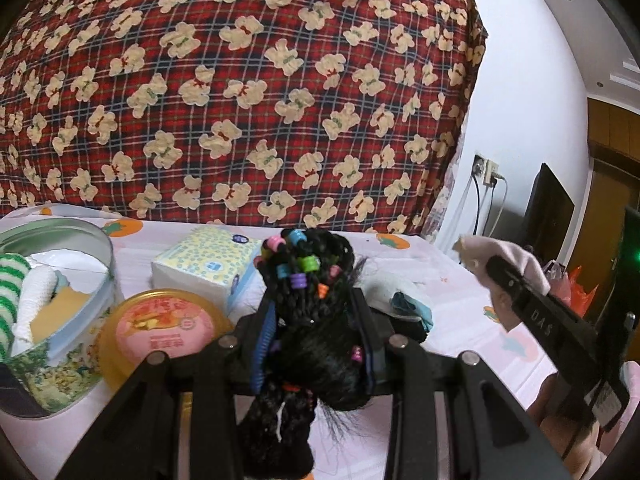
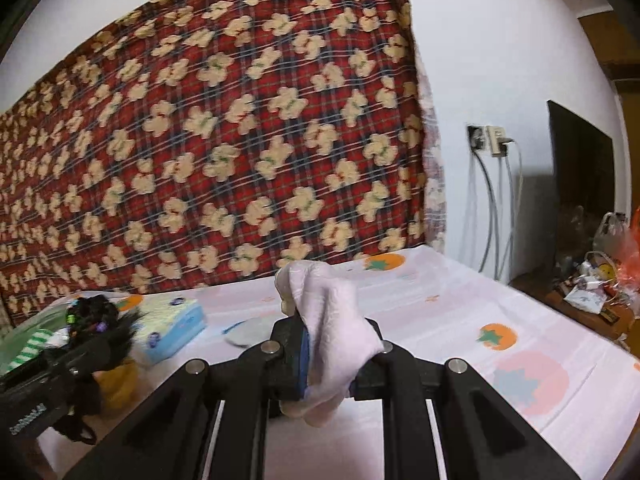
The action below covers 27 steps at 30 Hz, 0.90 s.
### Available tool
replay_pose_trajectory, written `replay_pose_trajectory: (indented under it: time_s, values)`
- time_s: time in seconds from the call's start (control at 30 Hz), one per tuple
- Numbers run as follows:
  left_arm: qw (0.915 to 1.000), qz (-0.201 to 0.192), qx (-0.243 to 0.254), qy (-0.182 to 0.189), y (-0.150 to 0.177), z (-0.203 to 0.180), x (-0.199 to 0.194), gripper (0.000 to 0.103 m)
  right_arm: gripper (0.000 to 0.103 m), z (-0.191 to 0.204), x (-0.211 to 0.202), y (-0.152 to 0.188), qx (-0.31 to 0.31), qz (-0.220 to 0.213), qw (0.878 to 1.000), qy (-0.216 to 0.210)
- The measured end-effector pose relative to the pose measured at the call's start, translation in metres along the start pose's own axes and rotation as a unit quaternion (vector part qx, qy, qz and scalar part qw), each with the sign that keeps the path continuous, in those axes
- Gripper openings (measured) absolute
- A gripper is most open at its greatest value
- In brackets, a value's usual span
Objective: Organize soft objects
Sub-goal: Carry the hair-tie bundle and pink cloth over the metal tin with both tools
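left hand-held gripper (image 1: 316,320): clamped on a black braided hairpiece (image 1: 310,280) with coloured beads, bundle sticking up between the blue pads and trailing down below them, lifted off the counter
right hand-held gripper (image 2: 326,354): clenched tight on a pale pink sock (image 2: 328,312), top flopping over above the fingers, also up in the air
cross views: pink sock shows at the right edge of the left wrist view, hairpiece at the far left of the right wrist view, so well apart
just past the hairpiece: tissue pack (image 1: 208,260) with a green dot pattern, flat on the counter (image 1: 460,280)
left of that: round orange lid (image 1: 160,328) with a pink label, lying just beside a clear round tub (image 1: 96,284)
in the tub: green-and-white striped sock (image 1: 10,292), a white knitted piece (image 1: 38,296), something yellow underneath
right of the hairpiece: small heap of cloth, white, teal and black (image 1: 408,308)
counter cover: white with orange tomato prints
behind: red plaid cloth with cream bears (image 1: 240,80), then white wall with a socket (image 1: 486,170) and cables
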<state>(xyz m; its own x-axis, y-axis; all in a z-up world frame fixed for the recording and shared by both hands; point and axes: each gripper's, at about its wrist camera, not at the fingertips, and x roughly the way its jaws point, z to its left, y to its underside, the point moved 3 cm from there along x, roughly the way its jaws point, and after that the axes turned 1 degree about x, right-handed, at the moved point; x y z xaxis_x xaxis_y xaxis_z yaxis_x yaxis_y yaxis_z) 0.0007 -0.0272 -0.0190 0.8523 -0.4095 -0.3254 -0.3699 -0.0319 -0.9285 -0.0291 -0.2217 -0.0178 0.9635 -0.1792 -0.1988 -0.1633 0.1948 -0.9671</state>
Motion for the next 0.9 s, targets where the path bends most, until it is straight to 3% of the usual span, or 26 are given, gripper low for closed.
replay_pose_trajectory:
  time_s: [0.43, 0.9]
  values:
    - [0.9986, -0.037, 0.000, -0.036, -0.014, 0.041, -0.047, 0.034, 0.015, 0.094, -0.016, 0.006, -0.006, 0.000, 0.996, -0.091]
    - [0.9859, -0.057, -0.046, -0.150, -0.031, 0.145, -0.086, 0.034, 0.016, 0.212, -0.013, 0.008, -0.018, 0.003, 0.981, -0.193]
